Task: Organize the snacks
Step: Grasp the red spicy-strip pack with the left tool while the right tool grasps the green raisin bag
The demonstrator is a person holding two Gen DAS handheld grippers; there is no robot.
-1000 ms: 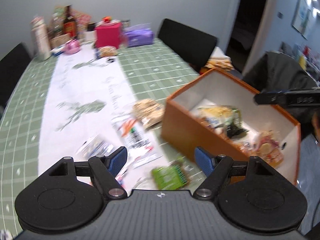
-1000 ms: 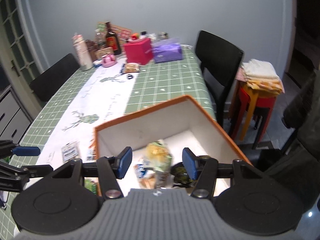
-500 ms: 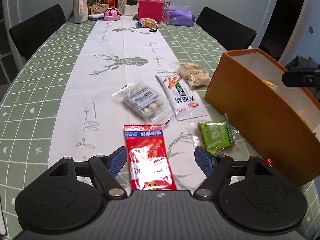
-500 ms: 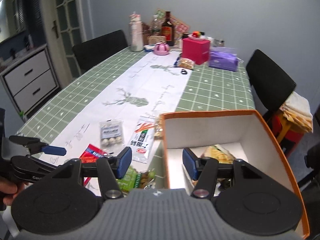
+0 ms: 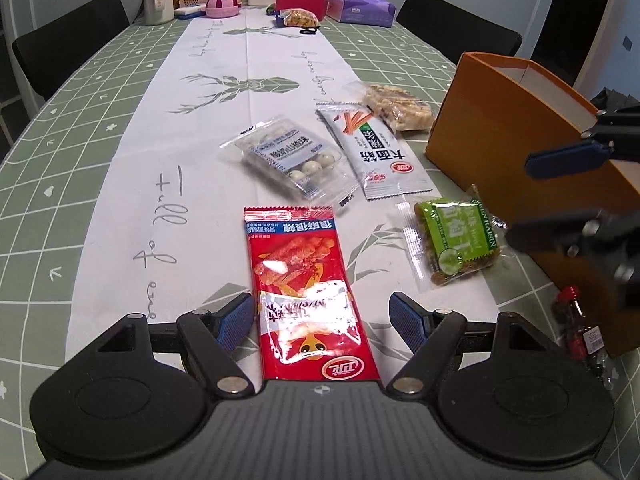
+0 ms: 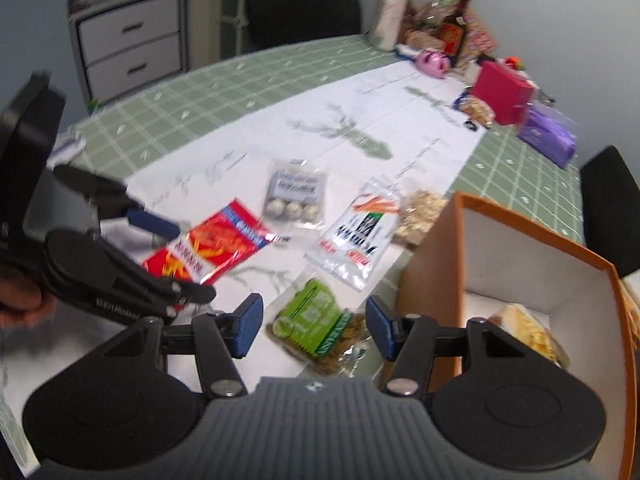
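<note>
Left hand-held gripper (image 5: pixel 322 318) open, astride red packet (image 5: pixel 308 296)

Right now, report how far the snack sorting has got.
Done: some packets already lie in the orange box. In hand: nothing; the left gripper is open around the red packet, the right gripper open over the green raisin packet. Left: those two, plus three more packets on the table runner.
</note>
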